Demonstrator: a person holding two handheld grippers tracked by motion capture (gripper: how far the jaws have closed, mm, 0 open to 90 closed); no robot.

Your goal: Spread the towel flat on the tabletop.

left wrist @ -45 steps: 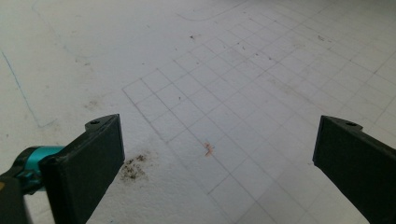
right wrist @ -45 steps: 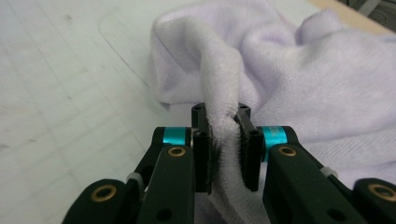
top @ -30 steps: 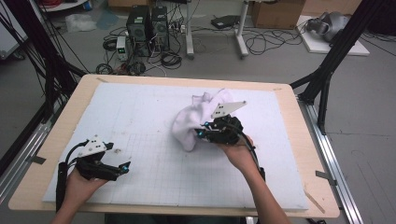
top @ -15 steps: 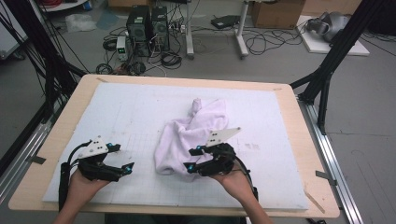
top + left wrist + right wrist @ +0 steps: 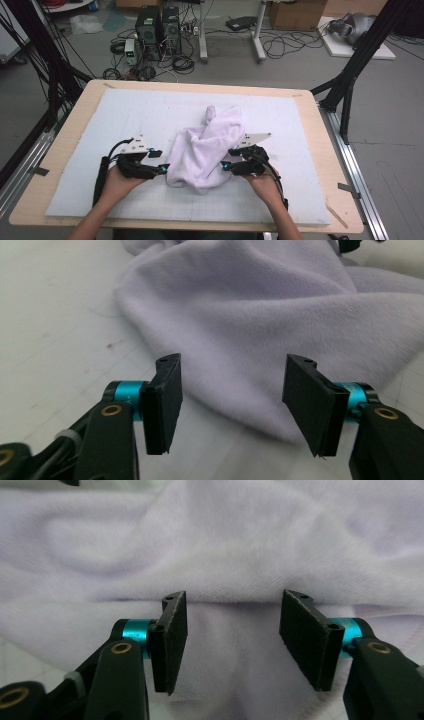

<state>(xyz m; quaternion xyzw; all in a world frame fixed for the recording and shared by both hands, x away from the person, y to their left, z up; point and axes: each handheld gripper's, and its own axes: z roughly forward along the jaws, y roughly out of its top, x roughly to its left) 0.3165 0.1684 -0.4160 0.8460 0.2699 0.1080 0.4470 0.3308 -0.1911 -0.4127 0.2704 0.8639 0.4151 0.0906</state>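
My left hand-held gripper sits low over the surface, jaws wide apart w/ nothing btwn them. The towel is right ahead of it: in the left gripper view its rounded near edge lies just past the jaw tips, bulk rising beyond, bare mat to the jaws' left. In the high view the tip looks just beside the cloth's left edge; can't tell if it touches.

My right hand-held gripper is at the towel's opposite side, pointing in toward the cloth, approx. facing my left one across it. Jaws also wide open, holding nothing. In the right gripper view a horizontal fold of towel runs just beyond the jaw tips, w/ more cloth underneath and a stitched hem at lower right.

Towel itself: pale lilac, crumpled in a heap btwn the two grippers, one twisted end reaching away from me, beyond both tips.
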